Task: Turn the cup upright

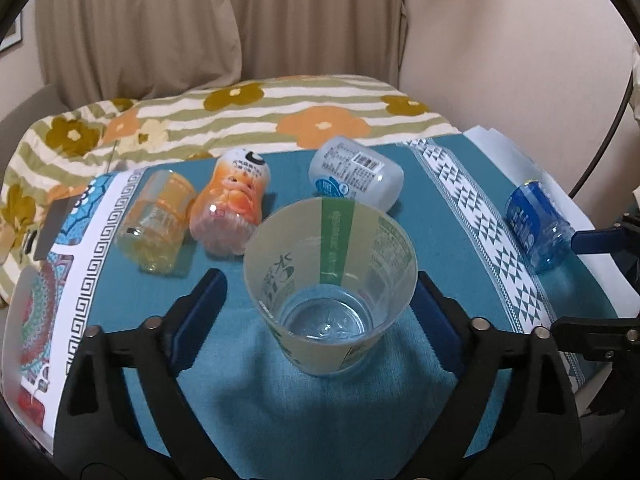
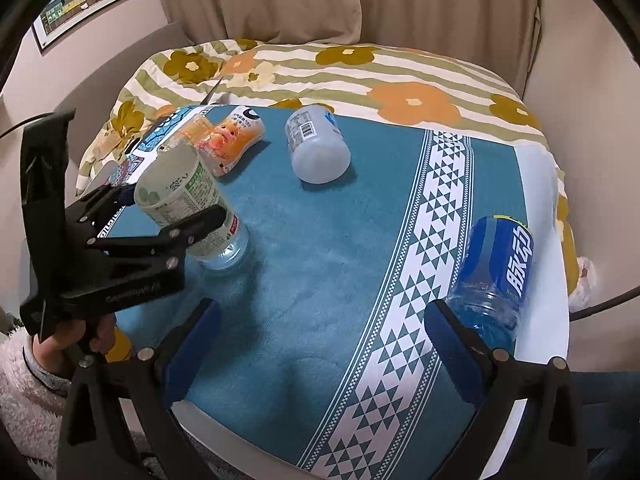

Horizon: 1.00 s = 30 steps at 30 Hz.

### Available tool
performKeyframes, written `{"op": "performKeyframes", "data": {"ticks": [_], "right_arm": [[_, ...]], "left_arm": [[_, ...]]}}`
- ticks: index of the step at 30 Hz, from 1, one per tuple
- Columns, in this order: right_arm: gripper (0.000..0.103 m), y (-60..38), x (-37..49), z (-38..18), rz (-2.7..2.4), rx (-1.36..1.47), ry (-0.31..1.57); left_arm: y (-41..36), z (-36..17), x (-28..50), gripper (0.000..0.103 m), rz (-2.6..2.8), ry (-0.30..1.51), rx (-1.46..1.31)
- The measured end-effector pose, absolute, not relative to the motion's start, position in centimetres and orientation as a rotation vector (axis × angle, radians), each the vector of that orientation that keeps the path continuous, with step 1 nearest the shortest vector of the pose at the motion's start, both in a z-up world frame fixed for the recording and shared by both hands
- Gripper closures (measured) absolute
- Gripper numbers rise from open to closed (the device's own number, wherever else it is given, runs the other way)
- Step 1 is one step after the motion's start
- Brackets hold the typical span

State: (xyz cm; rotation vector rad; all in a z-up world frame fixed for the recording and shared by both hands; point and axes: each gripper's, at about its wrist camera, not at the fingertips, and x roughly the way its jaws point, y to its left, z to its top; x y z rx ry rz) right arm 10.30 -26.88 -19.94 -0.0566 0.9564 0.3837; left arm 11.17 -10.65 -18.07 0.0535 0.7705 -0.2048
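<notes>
Left tool (image 1: pixel 320 292) reached in level over the counter (image 2: pixel 320 264) with its blue-padded fingers (image 1: pixel 204 300) spread either side of the clear plastic cup with the pale green label (image 1: pixel 330 276), which stood upright, mouth up, on the teal patterned cloth; whether the pads touched it I could not tell. Right tool (image 2: pixel 320 344) hung wide apart and empty nearer the front edge, a blue plastic cup (image 2: pixel 496 272) lying just beside its right finger.
</notes>
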Motion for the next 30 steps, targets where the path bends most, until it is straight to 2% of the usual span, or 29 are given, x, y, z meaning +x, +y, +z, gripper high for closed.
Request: {"op": "performKeyframes", "data": {"ticks": [7,20,30], "right_arm": [[0.002,-26.4,9.6,-18.9,0.365,-0.039,0.939],[0.002,-23.6,6.4,-11.1,0.297,-0.023,0.864],[0.002,-21.8,4.2,-8.7,0.099,-0.043,0.875]], "left_arm": [[-9.6,-15.8,10.3,0.004,-0.205,0.779,0.073],[-3.9,-5.5,5.8,0.0,-0.175,0.806,0.01],[-0.9,-3.8,3.2,0.0,-0.114,0.88,0.002]]}}
